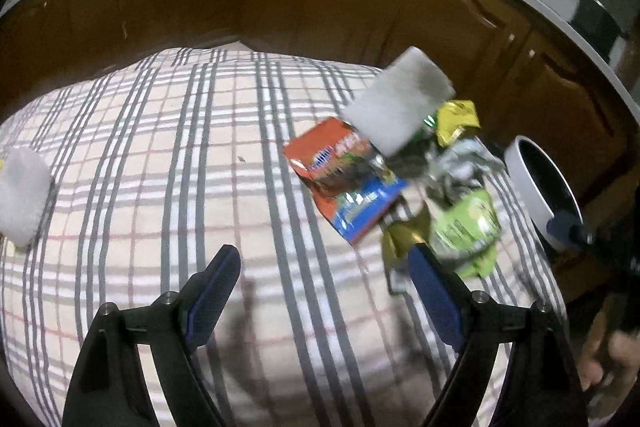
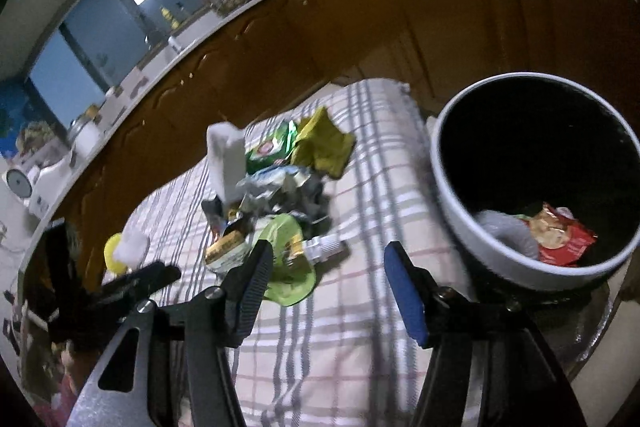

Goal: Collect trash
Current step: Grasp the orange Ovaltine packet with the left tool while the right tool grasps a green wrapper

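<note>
A heap of snack wrappers lies on the plaid tablecloth: an orange and blue packet, a light green pouch, crumpled silver foil and a yellow wrapper. A white foam block stands by them. My left gripper is open and empty, left of the heap. My right gripper is open and empty, between the green pouch and the white trash bin. The bin holds a red wrapper.
Another white foam piece lies at the cloth's left edge, with a yellow thing beside it. Brown cabinet doors run behind the table. The bin stands off the table's right end. The left gripper shows at lower left.
</note>
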Tool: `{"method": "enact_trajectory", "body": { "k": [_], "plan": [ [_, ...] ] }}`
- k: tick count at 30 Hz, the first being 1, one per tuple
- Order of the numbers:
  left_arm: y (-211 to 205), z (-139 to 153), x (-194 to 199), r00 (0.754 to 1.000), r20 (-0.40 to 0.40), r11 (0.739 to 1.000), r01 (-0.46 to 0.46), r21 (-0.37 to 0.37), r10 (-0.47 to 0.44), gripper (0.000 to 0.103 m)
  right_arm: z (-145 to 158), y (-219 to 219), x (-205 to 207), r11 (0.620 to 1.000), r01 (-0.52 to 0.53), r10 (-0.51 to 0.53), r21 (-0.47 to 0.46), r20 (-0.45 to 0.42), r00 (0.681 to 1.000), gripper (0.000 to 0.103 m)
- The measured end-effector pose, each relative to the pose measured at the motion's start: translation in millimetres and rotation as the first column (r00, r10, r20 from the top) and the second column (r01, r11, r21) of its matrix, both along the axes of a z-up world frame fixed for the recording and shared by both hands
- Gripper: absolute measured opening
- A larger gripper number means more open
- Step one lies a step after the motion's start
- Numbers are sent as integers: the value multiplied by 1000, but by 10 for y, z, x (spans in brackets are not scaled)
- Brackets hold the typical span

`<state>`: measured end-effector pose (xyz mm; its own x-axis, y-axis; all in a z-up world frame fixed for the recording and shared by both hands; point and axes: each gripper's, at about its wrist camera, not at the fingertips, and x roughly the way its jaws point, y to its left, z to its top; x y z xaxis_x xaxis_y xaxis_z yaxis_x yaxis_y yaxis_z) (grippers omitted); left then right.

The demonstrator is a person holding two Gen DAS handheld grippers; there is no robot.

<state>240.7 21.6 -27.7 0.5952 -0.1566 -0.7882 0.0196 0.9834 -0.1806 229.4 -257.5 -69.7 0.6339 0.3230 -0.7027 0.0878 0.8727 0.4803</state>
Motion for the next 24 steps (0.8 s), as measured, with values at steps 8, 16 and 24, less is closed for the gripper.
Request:
{"method": "enact_trajectory", "body": {
  "k": [8, 16, 24],
  "plan": [
    [-16, -234, 606, 999, -27, 998, -32, -45, 31, 83, -228, 158, 371, 998, -66, 67, 24, -36, 997, 58],
    [-102, -472, 886, 999, -33, 999, 39, -18, -39, 41, -441, 240, 359, 989, -120, 129, 88, -102, 986, 27],
    [106, -341, 424, 994, -20, 994, 110, 8, -110, 37, -354, 578, -129, 955, -270, 284, 124, -121, 951, 31]
  ]
}}
